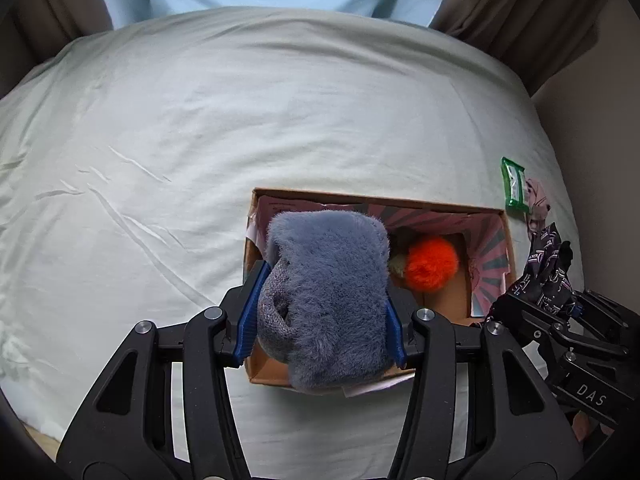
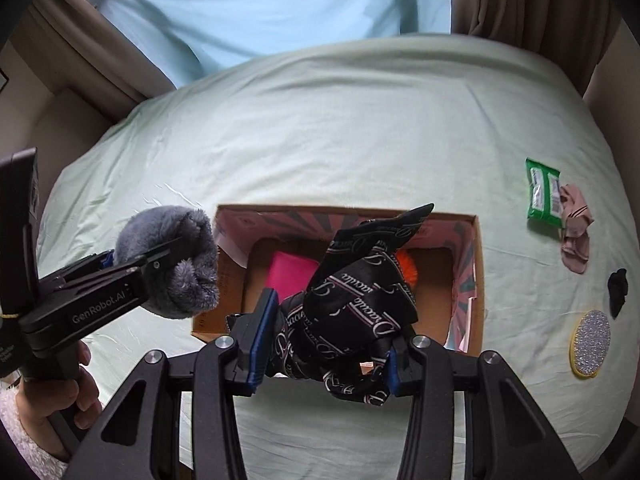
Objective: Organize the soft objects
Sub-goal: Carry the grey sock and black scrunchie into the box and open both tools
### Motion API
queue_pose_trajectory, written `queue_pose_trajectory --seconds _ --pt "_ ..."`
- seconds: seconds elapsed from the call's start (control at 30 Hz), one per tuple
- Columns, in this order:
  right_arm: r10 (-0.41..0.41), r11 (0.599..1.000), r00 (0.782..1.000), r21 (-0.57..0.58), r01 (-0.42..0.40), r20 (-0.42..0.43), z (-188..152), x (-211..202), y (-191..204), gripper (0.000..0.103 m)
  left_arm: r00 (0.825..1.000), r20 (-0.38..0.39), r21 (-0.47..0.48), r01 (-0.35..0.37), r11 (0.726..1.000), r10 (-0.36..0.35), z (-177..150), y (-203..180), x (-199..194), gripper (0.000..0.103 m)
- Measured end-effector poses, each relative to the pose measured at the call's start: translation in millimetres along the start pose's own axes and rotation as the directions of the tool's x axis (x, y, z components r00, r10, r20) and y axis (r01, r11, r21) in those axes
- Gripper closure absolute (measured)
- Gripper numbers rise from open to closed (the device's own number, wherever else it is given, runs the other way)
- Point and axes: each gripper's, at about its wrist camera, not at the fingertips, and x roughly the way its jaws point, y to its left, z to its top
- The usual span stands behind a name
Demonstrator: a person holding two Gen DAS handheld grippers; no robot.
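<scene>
My left gripper is shut on a fluffy grey plush item and holds it over the left end of an open cardboard box on the bed. The same plush and left gripper show at the left of the right wrist view. My right gripper is shut on a black cloth with pink script lettering, above the box's near edge. Inside the box lie an orange pompom and a pink flat item.
The box sits on a pale green bedsheet. Right of it lie a green packet, a pink sock, a small black item and a glittery oval pad. Brown curtains hang behind. A hand grips the left tool.
</scene>
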Motion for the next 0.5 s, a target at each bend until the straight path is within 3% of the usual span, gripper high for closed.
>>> queue_pose_trajectory --seconds 0.33,0.5 --pt "-0.008 0.992 0.984 0.121 0.030 -0.179 -9.2 86.0 -44.4 0.062 0.991 -0.133 0.017 -0.023 1.000 0.025 6.0 -9.3 79.0 0.056" --pt "0.007 0.986 0.971 0.166 0.034 -0.239 -9.7 104.3 -61.9 0.061 0.991 -0.126 0.067 -0.028 0.997 0.036 11.6 -18.2 84.9 0.055"
